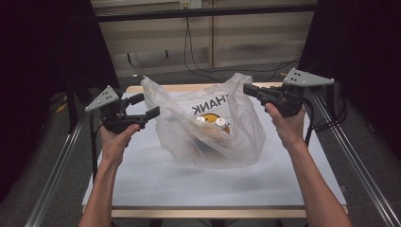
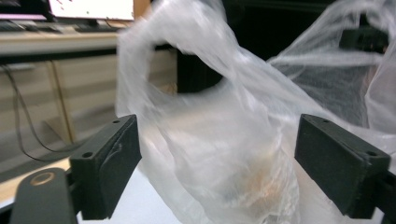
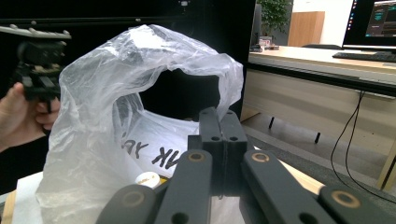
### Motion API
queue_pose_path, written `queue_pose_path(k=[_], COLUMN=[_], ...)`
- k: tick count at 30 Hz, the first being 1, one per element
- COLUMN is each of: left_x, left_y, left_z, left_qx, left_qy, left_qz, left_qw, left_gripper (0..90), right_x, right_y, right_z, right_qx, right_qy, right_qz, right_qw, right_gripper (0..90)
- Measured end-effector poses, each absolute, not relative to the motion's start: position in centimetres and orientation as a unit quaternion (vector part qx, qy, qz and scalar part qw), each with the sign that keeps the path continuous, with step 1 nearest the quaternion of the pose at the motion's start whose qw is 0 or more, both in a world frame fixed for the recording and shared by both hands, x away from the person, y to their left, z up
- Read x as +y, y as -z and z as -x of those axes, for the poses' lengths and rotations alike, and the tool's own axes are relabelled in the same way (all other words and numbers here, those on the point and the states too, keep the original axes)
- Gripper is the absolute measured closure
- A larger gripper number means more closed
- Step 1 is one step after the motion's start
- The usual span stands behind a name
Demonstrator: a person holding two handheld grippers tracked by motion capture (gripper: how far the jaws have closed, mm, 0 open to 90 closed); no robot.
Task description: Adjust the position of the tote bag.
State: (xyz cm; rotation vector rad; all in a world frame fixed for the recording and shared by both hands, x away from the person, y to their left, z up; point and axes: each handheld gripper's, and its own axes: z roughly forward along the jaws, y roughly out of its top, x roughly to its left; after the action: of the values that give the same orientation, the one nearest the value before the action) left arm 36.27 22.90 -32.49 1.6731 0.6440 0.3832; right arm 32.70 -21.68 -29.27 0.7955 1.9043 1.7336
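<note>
The bag [image 1: 208, 125] sits mid-table, a thin clear plastic carrier with black lettering and a yellow print on its far wall, mouth held up and open. It looks soft and slippery, with no stiffness of its own: it will sag wherever it is let go, and the film could tear if pulled hard. A few small items, two of them white-capped [image 1: 221, 123], lie at the bottom (what they are I cannot tell), so the load is probably light but would swing if the bag is lifted. The handles are the sensible places to grip.

The right gripper [image 1: 249, 89] has its jaws pressed together on the right handle at the far right, holding that side up. The left gripper [image 1: 152, 112], at the left, has its jaws standing wide apart with the left handle [image 2: 187, 74] loose between them, the pads not pressing on it.

The white table [image 1: 156, 184] around the bag is bare. Beyond it run cables [image 1: 198, 61] on the floor and metal rails [image 1: 61, 161] along both sides, none in the way.
</note>
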Motion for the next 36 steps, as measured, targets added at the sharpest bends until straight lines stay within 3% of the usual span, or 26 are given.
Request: queue_pose_path(k=[2, 8, 12, 14, 26, 36], left_x=[22.7, 22.0, 21.4, 21.4, 24.1, 24.9], left_y=[33.1, 34.4, 34.5, 34.1, 29.0, 29.9], left_z=[-37.0, -38.4, -38.5, -38.4, -35.6, -33.1], left_qx=[0.281, 0.273, 0.258, 0.247, 0.214, 0.177], left_qy=[-0.154, -0.100, -0.097, -0.100, -0.161, -0.160], left_qz=[-0.728, -0.725, -0.731, -0.733, -0.732, -0.739], left_qw=[0.607, 0.624, 0.624, 0.625, 0.627, 0.629], left_gripper=[16.0, 42.3, 78.5, 87.6, 90.0, 90.0], right_x=[-21.6, -21.8, -22.0, -22.1, -24.5, -26.9], right_y=[29.2, 28.8, 28.3, 28.1, 25.4, 25.2], right_z=[-32.7, -32.8, -32.8, -32.8, -32.8, -32.3], right_qx=[0.690, 0.689, 0.687, 0.685, 0.666, 0.639], right_qy=[-0.628, -0.628, -0.630, -0.631, -0.633, -0.631], right_qz=[-0.287, -0.286, -0.285, -0.284, -0.302, -0.336], right_qw=[0.220, 0.221, 0.224, 0.226, 0.253, 0.284], right_gripper=[90.0, 90.0, 90.0, 90.0, 90.0, 90.0])
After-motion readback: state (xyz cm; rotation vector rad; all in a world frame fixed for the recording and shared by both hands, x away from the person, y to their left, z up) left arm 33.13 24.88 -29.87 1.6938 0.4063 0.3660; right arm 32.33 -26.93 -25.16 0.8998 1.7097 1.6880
